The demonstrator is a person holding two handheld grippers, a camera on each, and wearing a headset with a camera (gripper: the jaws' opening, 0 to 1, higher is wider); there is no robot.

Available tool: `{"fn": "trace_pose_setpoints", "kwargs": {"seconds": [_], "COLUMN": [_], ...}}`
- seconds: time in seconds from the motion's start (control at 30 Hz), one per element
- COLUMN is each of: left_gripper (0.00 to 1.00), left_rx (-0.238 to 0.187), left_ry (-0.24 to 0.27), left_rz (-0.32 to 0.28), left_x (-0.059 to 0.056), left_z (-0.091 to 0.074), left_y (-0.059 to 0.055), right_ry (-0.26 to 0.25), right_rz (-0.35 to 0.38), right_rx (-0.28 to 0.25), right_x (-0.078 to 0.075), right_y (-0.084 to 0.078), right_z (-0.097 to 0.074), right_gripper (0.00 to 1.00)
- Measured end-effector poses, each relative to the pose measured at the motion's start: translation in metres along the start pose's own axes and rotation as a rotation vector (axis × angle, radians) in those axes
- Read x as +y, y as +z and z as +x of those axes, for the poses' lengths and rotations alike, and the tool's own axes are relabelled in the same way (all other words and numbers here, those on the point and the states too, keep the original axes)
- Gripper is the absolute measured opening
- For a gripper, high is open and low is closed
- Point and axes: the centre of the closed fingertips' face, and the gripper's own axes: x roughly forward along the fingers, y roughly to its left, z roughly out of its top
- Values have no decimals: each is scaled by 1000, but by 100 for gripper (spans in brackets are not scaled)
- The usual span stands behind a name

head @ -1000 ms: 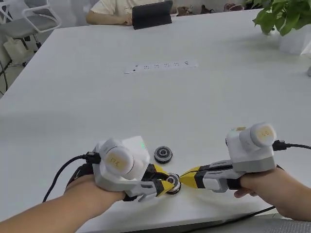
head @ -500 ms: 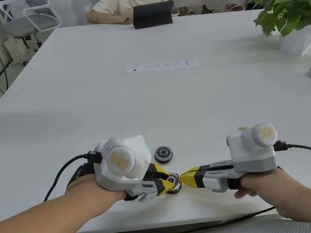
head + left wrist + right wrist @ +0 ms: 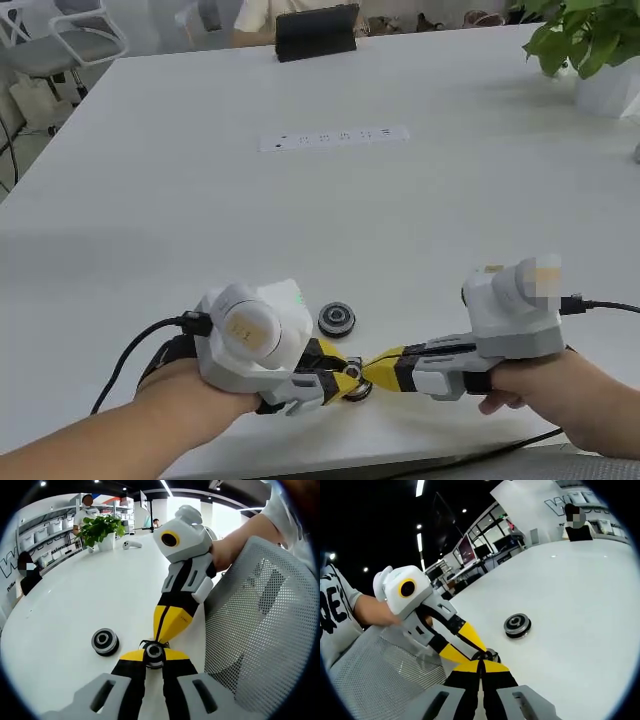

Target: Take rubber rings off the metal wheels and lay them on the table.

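Rubber ring (image 3: 145, 644), black, sits around a small metal wheel (image 3: 154, 652) that is held just above the white table (image 3: 300, 220) at its near edge, between the two grippers. The left gripper (image 3: 154, 655) has its yellow-tipped jaws clamped on either side of this wheel. The right gripper (image 3: 372, 370) meets it tip to tip, its jaws drawn together and touching the wheel's rim; whether rubber is nipped between them cannot be told. A second wheel (image 3: 336, 318), with a dark tyre and a shiny round hub, lies flat on the table just beyond the grippers. The right gripper view catches bold dark letters (image 3: 333, 606) on the person's pale shirt, seemingly "QE", and a large "W" (image 3: 555, 502) on a far wall, the rest cut off. The left gripper view adds a grey mesh chair back (image 3: 265, 630) and a white handheld controller (image 3: 131, 544) beside a potted plant (image 3: 100, 527). The head view alone takes in a white power strip (image 3: 333, 138) mid-table and a dark tablet (image 3: 316, 32) at the far edge.
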Motion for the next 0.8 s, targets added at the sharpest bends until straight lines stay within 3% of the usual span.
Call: {"fn": "trace_pose_setpoints", "kwargs": {"seconds": [0.1,0.13,0.17,0.2,0.37,0.8], "left_gripper": [7,7,7,7,7,8], "left_rx": [-1,-1,-7,-3,-2,-14], "left_ry": [1,2,3,4,4,-1], "left_rz": [0,1,7,0,1,-5], "left_x": [0,0,0,0,-1,-1], "left_z": [0,0,1,0,0,1], "left_y": [0,0,2,1,1,2], "right_ry": [22,89,59,58,20,-9], "right_rz": [-6,14,-34,-21,-35,-38], "right_rx": [-9,-16,-48,-7,-5,-19], "right_x": [4,17,12,13,3,-5], "right_y": [2,4,11,3,0,1], "right_z": [2,3,4,2,1,-3], "right_gripper": [0,0,0,0,0,0]}}
